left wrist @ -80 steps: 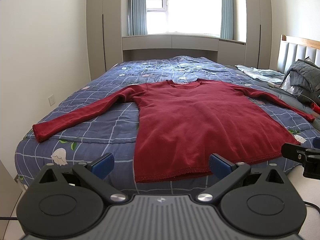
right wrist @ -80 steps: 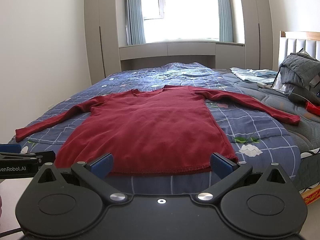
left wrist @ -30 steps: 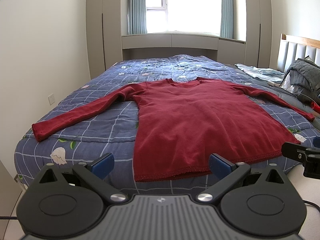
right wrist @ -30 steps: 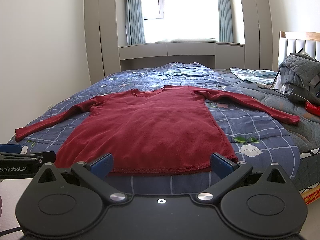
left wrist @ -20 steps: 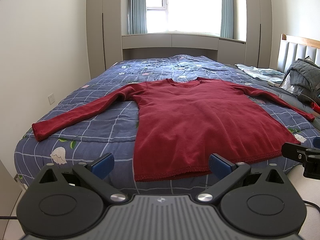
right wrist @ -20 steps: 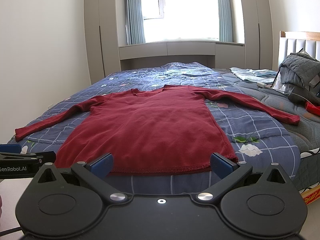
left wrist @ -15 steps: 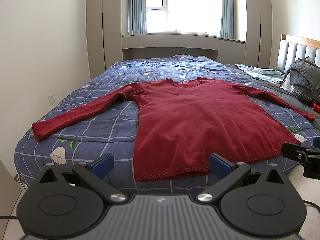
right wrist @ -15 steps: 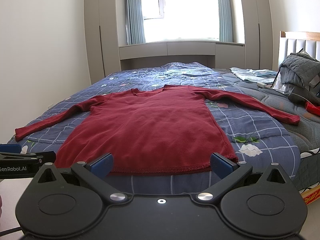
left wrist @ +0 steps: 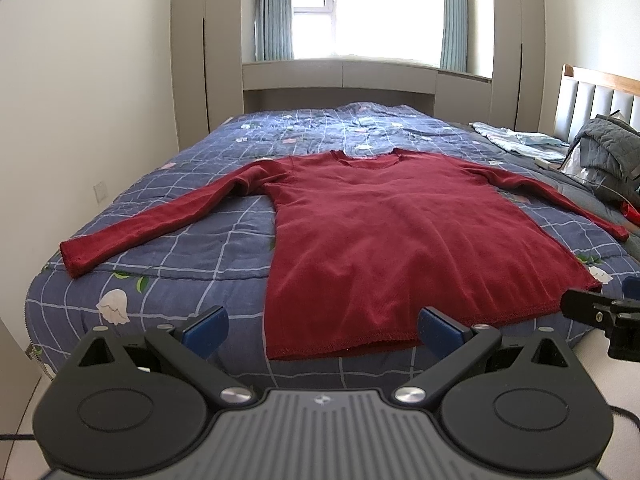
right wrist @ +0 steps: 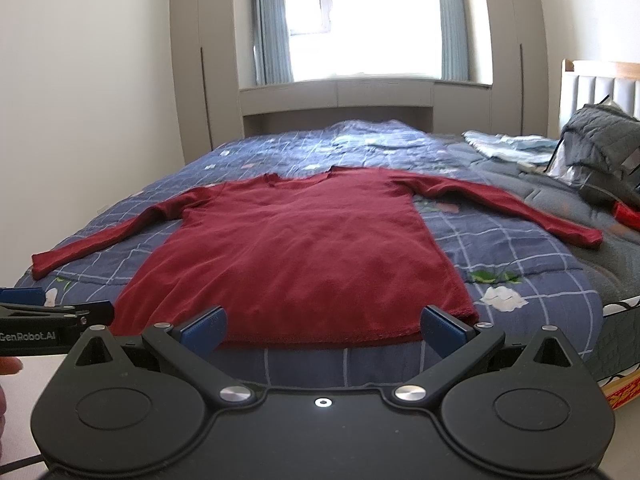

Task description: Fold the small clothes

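Note:
A dark red long-sleeved top (left wrist: 384,232) lies flat on the bed, front up, hem toward me, both sleeves spread out to the sides; it also shows in the right wrist view (right wrist: 304,248). My left gripper (left wrist: 322,326) is open and empty, held off the bed's near edge just short of the hem's left part. My right gripper (right wrist: 322,326) is open and empty, just short of the hem's right part. Each gripper shows at the edge of the other's view.
The bed (left wrist: 192,256) has a blue checked flower-print quilt. A grey quilted jacket (left wrist: 612,156) and a light blue folded cloth (left wrist: 516,140) lie at the far right by the headboard. A small red item (right wrist: 626,216) lies near the right sleeve's cuff. Wardrobes and a window stand behind.
The right wrist view has shifted and blurred slightly, so my right gripper has just moved a little. The left gripper and the top have not moved.

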{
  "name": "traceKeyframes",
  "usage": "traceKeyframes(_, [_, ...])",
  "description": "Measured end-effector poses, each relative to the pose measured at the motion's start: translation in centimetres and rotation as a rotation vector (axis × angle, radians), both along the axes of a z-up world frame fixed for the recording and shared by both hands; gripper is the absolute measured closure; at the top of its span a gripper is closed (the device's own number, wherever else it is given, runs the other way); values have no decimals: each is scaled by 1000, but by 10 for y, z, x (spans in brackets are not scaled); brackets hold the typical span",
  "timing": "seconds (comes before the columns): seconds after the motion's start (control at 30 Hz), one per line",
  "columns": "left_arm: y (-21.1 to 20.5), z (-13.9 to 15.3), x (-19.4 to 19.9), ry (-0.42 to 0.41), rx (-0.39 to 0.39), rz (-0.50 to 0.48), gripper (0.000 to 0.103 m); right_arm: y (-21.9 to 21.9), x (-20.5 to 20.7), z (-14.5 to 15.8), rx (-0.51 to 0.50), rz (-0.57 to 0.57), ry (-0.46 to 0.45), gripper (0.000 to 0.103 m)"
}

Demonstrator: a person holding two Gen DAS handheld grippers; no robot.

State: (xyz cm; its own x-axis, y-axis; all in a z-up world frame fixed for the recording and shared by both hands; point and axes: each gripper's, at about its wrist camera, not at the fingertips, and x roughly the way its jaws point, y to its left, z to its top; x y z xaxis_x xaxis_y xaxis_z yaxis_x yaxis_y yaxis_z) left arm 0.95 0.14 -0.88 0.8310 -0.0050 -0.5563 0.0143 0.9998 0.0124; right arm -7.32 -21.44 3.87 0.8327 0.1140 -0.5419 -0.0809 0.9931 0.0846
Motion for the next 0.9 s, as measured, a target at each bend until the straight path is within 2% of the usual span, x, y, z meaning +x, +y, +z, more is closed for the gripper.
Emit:
traceKeyframes(0.17, [-2,5,28,37,-3,-3,0,-6,21,0,51,12,76,0])
traceKeyframes(0.37, [-9,22,69,27,17,3,0,-9,55,1,-12,-49,98,0])
traceKeyframes(0.6, [-19,35,126,32,16,14,0,-21,95,3,-120,-103,68,0])
traceKeyframes(0.9, [-59,48,209,1,79,-7,0,-63,158,-4,-112,-166,68,0])
